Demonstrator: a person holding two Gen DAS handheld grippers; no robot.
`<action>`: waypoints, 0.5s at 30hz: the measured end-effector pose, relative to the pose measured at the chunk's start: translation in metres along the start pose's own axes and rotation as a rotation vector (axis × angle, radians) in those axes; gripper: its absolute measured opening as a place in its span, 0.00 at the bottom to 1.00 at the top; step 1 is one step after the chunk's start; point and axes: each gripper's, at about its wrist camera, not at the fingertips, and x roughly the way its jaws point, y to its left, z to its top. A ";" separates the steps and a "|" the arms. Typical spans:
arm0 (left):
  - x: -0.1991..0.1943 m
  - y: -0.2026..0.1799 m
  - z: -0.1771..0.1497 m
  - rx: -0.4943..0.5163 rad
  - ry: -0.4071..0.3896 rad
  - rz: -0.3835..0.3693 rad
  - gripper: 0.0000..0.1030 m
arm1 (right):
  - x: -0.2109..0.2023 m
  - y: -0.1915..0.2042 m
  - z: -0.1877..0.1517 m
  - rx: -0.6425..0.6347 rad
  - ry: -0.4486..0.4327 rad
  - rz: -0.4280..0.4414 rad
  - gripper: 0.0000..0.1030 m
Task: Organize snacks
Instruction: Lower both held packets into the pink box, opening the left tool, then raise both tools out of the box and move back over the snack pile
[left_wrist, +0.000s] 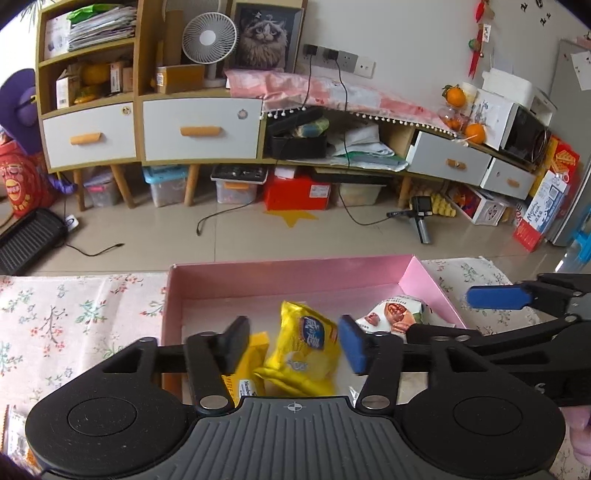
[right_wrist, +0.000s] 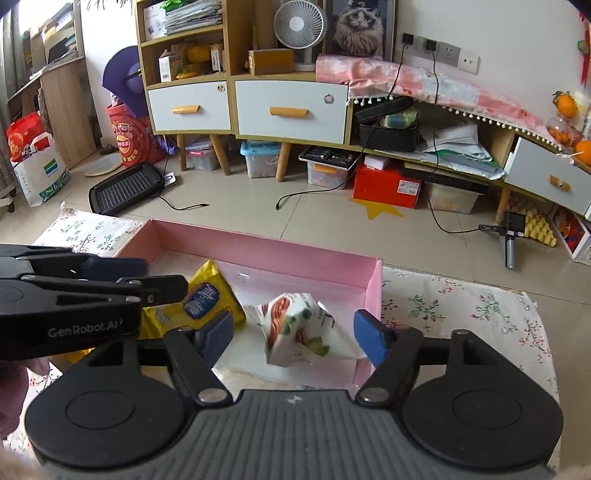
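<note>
I am holding my left gripper (left_wrist: 293, 345) and right gripper (right_wrist: 293, 334) unclenched over crinkly yellow packet (left_wrist: 304, 347) and white pouch (right_wrist: 306, 328) in the pink cardboard box (left_wrist: 288, 275).

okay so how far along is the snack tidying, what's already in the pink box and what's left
Done: a yellow snack bag, a second yellow packet and a white snack pack lie in the pink box. In hand: nothing; the left gripper and right gripper hang open over the box, pads off the packs. Left: at least one clear-wrapped packet on the floral cloth outside the box.
</note>
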 end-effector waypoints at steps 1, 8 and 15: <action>-0.002 0.001 0.000 -0.007 0.003 0.000 0.61 | -0.002 -0.001 0.000 0.002 -0.001 -0.001 0.72; -0.022 -0.001 -0.003 0.006 0.015 0.021 0.76 | -0.019 0.002 -0.001 -0.013 -0.012 -0.014 0.82; -0.051 -0.008 -0.013 0.052 0.017 0.057 0.86 | -0.044 0.011 -0.006 -0.037 -0.033 -0.016 0.92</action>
